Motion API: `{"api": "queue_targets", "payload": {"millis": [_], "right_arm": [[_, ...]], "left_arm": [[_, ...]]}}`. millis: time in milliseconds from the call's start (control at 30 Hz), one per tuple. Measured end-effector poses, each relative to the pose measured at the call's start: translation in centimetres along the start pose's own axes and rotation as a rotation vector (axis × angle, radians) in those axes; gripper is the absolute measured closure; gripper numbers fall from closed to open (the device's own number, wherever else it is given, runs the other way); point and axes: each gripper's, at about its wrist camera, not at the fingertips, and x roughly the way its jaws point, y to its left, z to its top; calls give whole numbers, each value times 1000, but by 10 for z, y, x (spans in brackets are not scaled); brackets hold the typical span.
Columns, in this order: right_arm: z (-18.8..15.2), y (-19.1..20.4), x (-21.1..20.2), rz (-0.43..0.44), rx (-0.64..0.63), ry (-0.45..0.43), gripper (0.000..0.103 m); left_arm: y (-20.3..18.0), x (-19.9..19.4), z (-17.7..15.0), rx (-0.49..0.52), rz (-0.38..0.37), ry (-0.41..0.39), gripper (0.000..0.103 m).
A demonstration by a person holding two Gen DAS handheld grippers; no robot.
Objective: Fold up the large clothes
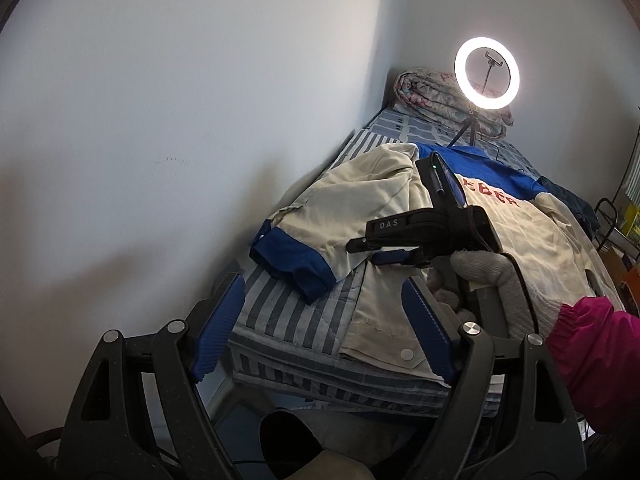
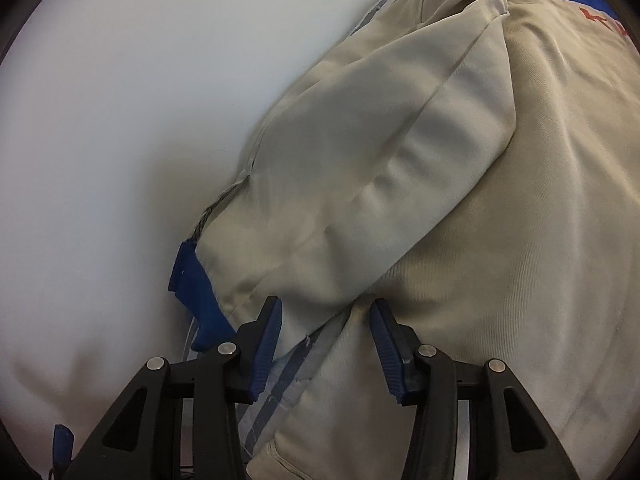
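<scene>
A cream jacket [image 1: 520, 236] with a blue yoke and red letters lies spread on a striped mattress [image 1: 288, 320]. Its sleeve [image 1: 340, 208] is folded across toward the wall and ends in a blue cuff [image 1: 292, 256]. My left gripper [image 1: 320, 332] stands open above the mattress corner and the jacket's hem, holding nothing. A gloved hand [image 1: 488, 276] holds my right gripper [image 1: 362, 252] low over the sleeve. In the right wrist view the right gripper [image 2: 326, 344] has its fingers apart, with the edge of the sleeve [image 2: 380, 184] and the jacket body [image 2: 520, 240] between them, not clamped. The cuff [image 2: 196, 284] lies just left.
A white wall [image 1: 160, 120] runs close along the bed's left side. A lit ring light [image 1: 487, 73] on a tripod and a folded quilt [image 1: 432, 92] stand at the far end. A dark blue garment [image 1: 568, 196] and a rack [image 1: 612, 220] are at the right.
</scene>
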Motion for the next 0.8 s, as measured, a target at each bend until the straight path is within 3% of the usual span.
{"api": "queue_targets", "payload": {"millis": [100,200,333,367,567,667,800], "right_arm": [[3,2,5,30,25,-11,55],[5,3,15,46,48,6,71],[5,6,18,77,69,13,100],[6,7,14,83,67,6,102],[18,20,-32,104,23,-33,103],[20,17,-60,65,-24,-46,103],[11,-5,-56,-18,-10,-6,103]], "left_arm": [[-3,1,-1,13,0,1,20],[-5,-1,-1,23,3,-3,20],[-5,-1,0,22,2,-5,20],[-5,-1,0,24,5,-3,20],[-7,2,-1,61,47,-1,20],[-13,2,-3,97,43,-7,21],[-31,15,2,136,-13,47,42]]}}
